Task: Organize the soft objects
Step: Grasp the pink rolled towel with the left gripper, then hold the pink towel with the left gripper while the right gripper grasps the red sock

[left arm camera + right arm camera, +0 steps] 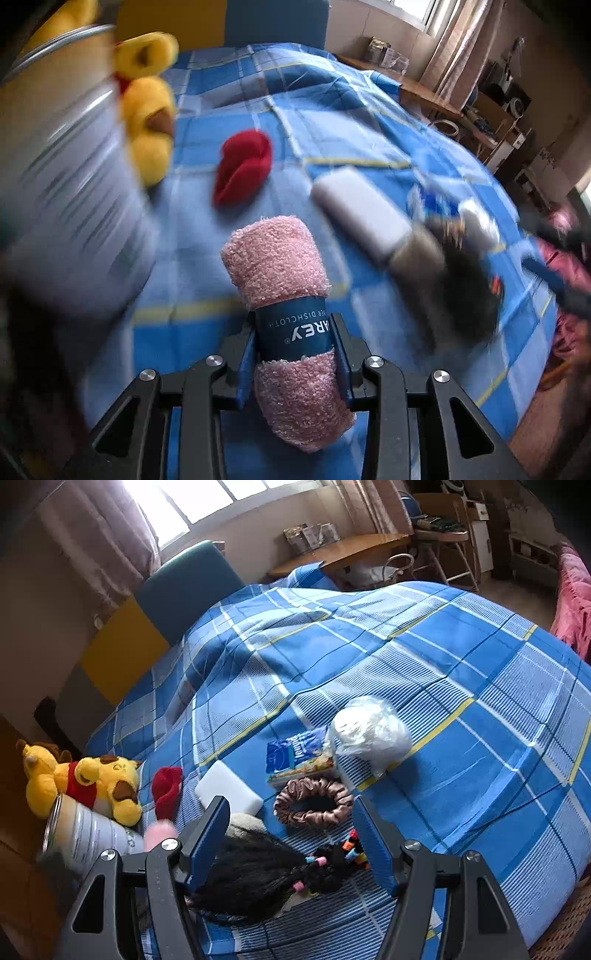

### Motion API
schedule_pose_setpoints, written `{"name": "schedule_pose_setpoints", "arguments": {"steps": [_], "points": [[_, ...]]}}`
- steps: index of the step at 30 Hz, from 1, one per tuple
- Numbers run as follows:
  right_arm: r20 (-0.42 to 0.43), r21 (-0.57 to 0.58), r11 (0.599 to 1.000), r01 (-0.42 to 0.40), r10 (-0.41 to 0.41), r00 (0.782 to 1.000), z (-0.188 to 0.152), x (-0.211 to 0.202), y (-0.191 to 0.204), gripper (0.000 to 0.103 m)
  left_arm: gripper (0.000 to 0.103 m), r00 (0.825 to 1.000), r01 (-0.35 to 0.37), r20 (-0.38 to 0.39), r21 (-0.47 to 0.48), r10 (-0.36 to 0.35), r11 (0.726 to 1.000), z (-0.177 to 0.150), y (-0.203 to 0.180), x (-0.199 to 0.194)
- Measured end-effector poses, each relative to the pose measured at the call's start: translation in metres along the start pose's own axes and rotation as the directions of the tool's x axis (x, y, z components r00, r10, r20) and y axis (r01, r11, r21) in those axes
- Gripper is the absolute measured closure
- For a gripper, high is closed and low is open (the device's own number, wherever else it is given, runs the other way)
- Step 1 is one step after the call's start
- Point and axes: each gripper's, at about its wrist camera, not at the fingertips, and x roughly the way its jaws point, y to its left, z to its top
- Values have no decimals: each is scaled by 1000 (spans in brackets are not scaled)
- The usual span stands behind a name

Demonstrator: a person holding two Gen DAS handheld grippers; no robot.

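**Pink cloth pinched over the bed, much of the scene smeared**

The left hand-held gripper pinches a rolled pink cloth at its dark blue paper band; the band's print is upside down and only partly readable. The roll's near end hangs below the fingers. It is held above the blue checked bed.

In the left view a tin at the left edge is blurred to streaks, its top cut off by the frame. The yellow plush beside it is partly hidden behind the tin. A red item and a white block lie on the bed, also soft-edged. To the right, a dark smeared mass cannot be made out there.

The right hand-held gripper has its fingers spread, with nothing between them. Beneath it lies a black wig with coloured beads, its lower part hidden by the gripper body. Beyond sit a brown scrunchie, a blue packet and a white bag.
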Motion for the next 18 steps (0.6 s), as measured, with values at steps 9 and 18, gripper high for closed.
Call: {"name": "schedule_pose_setpoints", "arguments": {"steps": [9,18], "points": [[-165,-180,965,-192,163,973,-15,18,54,33,66,998,-10,60,62,6,998,-66,5,-17],[-373,-318,901,-295,167,913,5,103,157,33,66,991,60,117,39,-65,997,-71,15,-15]]}}
